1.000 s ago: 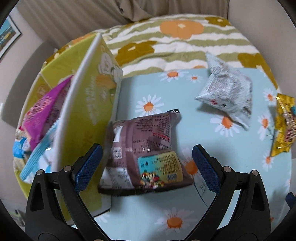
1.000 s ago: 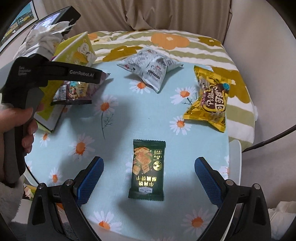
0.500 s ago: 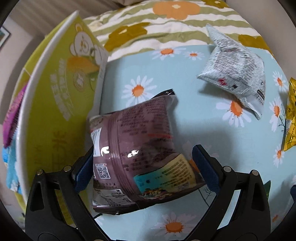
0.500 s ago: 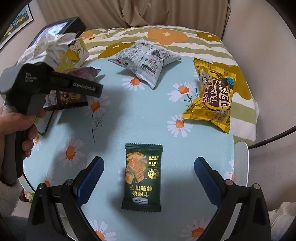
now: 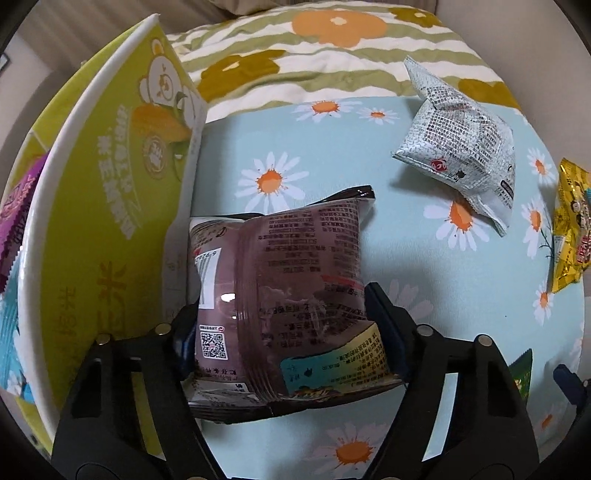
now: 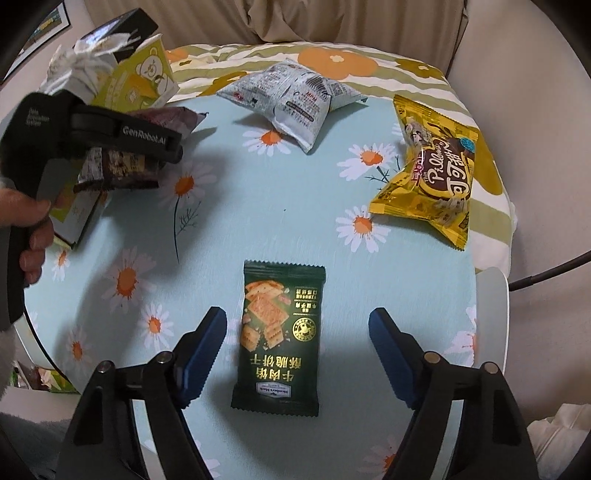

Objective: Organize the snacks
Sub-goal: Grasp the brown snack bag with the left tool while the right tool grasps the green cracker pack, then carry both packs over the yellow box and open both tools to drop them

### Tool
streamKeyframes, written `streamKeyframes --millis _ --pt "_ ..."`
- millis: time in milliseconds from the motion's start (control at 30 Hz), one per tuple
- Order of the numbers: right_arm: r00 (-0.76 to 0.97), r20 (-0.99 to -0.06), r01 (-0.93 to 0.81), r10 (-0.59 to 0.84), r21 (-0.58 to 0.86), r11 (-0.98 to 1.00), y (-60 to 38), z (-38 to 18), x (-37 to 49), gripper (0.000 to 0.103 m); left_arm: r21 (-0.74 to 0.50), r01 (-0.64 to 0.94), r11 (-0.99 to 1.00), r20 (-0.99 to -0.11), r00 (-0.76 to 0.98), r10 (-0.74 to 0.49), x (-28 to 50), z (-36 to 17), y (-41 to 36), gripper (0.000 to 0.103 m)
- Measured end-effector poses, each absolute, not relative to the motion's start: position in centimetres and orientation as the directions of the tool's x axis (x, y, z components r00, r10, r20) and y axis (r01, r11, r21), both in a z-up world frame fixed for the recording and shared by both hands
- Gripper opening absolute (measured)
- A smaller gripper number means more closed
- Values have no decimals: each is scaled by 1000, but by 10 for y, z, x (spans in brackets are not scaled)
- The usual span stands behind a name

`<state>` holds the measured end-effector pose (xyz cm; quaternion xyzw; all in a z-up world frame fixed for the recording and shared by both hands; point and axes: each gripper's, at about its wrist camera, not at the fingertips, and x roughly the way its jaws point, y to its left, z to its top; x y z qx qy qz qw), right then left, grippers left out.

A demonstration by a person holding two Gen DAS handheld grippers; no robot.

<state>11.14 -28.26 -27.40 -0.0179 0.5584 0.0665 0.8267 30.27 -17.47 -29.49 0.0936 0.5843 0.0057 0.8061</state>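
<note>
Pickup step: left gripper (image 5: 280,325) fingers closing onto glossy brown snack packet (image 5: 284,291); right gripper (image 6: 297,354) fingers closing, spread around dark green cracker packet (image 6: 280,336). Next: lift, drop into yellow-green carton (image 5: 107,206), upper left.

A daisy-print cloth (image 6: 295,221) covers the counter beneath the jaws. Beyond it lies a striped flowered blanket (image 5: 332,55). Beige curtains (image 6: 332,22) hang farthest away.

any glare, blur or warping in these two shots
Left wrist view: glare spot on the brown snack bag, fisheye bends the yellow-green box, dark corners. Right wrist view: sharp centre, soft shadow around the green cracker packet, curtain and table edge bowed.
</note>
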Motion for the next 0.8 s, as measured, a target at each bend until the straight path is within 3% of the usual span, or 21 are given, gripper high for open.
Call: streamKeyframes --millis 100,400,533,800 --pt "372 -924 -144 85 33 989 -278 -275 109 71 120 94 988 -945 315 84 302 -294 -169 67" --pt "366 -926 -167 86 26 986 -267 -287 101 54 45 97 994 -950 311 13 285 -292 -165 65" --pt "384 -920 -178 79 11 984 -266 -288 99 41 22 100 995 -951 310 -11 274 -289 -166 65" --pt "433 -897 -190 85 1 982 -269 -273 98 40 -28 113 993 -938 340 -65 249 -267 -173 64"
